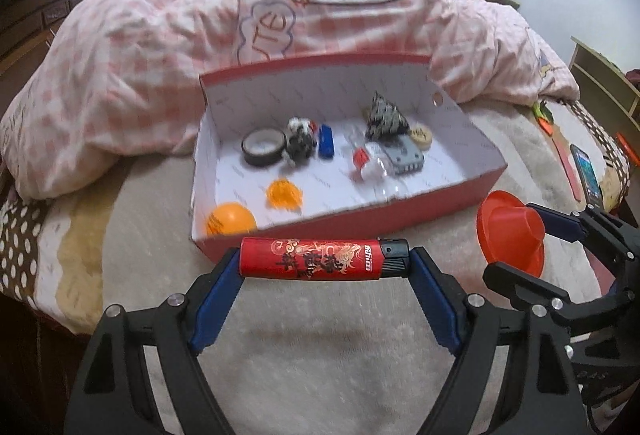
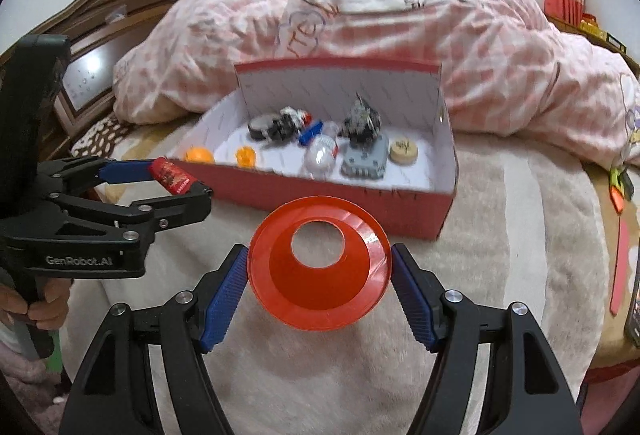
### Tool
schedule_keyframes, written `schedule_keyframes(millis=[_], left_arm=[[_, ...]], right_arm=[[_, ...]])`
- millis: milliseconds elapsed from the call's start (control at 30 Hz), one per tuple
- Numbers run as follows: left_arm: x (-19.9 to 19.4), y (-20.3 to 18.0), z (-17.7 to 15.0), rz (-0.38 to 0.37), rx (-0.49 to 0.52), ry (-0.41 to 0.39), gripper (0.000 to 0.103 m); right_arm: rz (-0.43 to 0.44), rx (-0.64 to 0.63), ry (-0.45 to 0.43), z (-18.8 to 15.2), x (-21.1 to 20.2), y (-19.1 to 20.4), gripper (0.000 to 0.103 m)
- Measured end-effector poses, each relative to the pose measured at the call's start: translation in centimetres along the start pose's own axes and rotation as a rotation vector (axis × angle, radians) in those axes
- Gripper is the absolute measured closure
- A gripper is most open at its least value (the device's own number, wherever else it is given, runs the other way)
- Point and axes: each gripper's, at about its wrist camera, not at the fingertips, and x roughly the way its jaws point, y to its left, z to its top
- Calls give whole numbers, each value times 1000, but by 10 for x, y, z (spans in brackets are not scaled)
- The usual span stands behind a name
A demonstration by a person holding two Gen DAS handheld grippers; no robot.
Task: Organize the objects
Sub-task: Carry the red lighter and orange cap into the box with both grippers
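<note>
Plainly, both loads are up off the bed [image 1: 320, 347] and waiting to go into the box [image 1: 400, 223], which sits mid-frame in both views against the quilt [image 1: 140, 67]. Its floor already carries a tape roll [image 1: 264, 147], a grey block [image 1: 404, 155], a ball [image 1: 230, 219] at the lower left corner and several smaller bits.

So the step in hand looks like carry-and-drop. The right gripper [image 2: 320, 275], low centre in its own view, stands wide with its pads pressing the rim of the funnel [image 2: 320, 263], mouth toward the camera. The left gripper [image 1: 326, 263], low centre in its view, clamps the lighter [image 1: 324, 259] end to end, lying crosswise just before the box's near wall.

Next, I judge, each load must clear that near wall and move over a bare patch of the floor before the jaws part; the funnel is likely to roll once freed.
</note>
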Motion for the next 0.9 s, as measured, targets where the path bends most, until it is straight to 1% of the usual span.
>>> schedule_keyframes(millis=[133, 233, 467, 700, 900], left_arm=[[1, 4, 16, 1, -2, -23, 20], [7, 9, 29, 5, -1, -31, 20], [29, 16, 63, 7, 4, -44, 20], [64, 22, 83, 15, -15, -15, 20], [88, 28, 90, 6, -32, 9, 20]], right_arm=[[0, -17, -25, 15, 1, 2, 31], [-16, -32, -37, 30, 7, 2, 31], [-40, -42, -58, 64, 32, -6, 31], [-47, -20, -45, 84, 63, -18, 31], [-48, 12, -41, 94, 85, -29, 31]])
